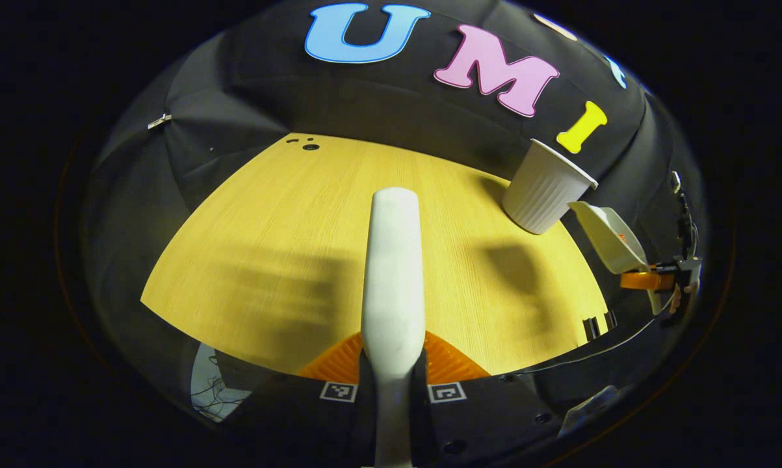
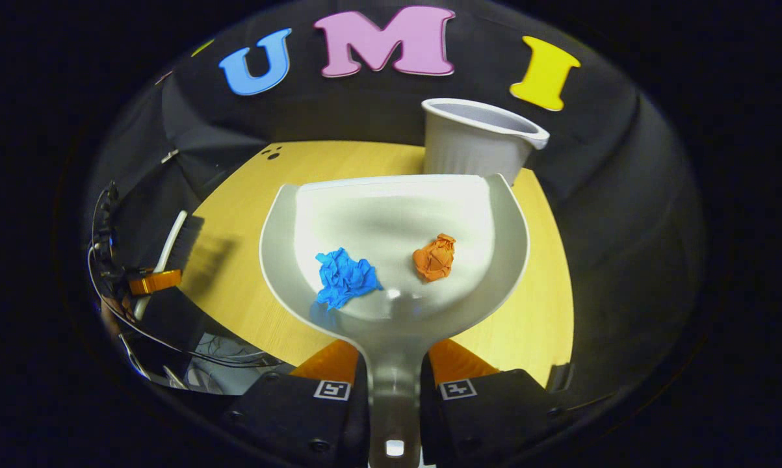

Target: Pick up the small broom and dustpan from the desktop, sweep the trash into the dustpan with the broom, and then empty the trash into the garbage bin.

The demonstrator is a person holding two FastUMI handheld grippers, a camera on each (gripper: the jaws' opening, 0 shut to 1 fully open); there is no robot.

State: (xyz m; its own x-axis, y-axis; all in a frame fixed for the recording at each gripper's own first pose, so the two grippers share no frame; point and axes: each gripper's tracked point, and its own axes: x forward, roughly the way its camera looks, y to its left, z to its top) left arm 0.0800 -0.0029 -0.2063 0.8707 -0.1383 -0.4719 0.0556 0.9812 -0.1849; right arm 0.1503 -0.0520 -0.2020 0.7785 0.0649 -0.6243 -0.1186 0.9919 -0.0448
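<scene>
My yellow wooden desk (image 2: 540, 312), white ribbed plastic bin (image 2: 475, 140) at its twelve o'clock edge, my right tool (image 2: 394, 380) clamped on white plastic dustpan (image 2: 397, 221) holding crumpled blue (image 2: 345, 278) and orange paper scraps (image 2: 435, 257), my left tool (image 1: 391, 370) gripping white broom handle (image 1: 394, 273)

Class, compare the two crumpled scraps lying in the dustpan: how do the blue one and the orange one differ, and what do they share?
The blue scrap looks larger and more spread out; the orange scrap is a tighter, rounder ball. In the right gripper view, the blue scrap lies to the left and nearer the handle; the orange scrap sits to the right and a little farther in. Both are crumpled and rest apart on the white dustpan, which the right gripper holds by its handle.
</scene>
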